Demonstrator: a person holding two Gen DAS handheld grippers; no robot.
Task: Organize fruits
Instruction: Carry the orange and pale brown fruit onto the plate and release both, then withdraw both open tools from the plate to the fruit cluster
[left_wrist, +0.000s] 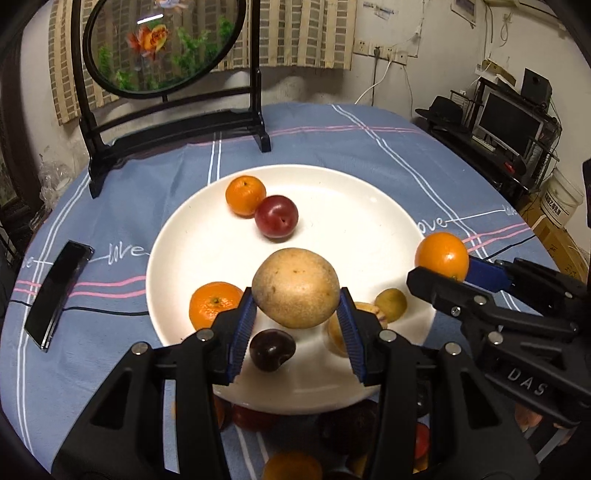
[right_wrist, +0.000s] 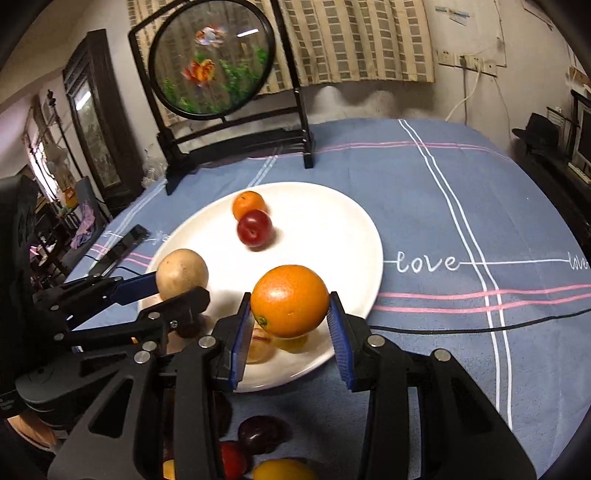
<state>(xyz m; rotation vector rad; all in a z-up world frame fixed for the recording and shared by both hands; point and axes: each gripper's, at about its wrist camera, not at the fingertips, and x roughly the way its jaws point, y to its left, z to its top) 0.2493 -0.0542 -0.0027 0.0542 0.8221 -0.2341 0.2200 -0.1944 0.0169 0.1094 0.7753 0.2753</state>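
Left gripper (left_wrist: 297, 314) fingers clamp a round tan fruit (left_wrist: 295, 288); right gripper (right_wrist: 290, 321) fingers clamp a round orange (right_wrist: 290, 300), both above the white round plate (left_wrist: 369, 229).

A round goldfish screen (left_wrist: 162, 44) in a black stand sits at the far edge of the blue-clothed table (left_wrist: 332, 147). Behind it hangs a checked curtain (left_wrist: 303, 33); to its right, wall sockets (left_wrist: 380, 51) and a monitor (left_wrist: 509, 122).

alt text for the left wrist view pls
The left gripper holds a tan round fruit above a white plate of small fruits on a blue tablecloth. At right, the right gripper holds an orange.
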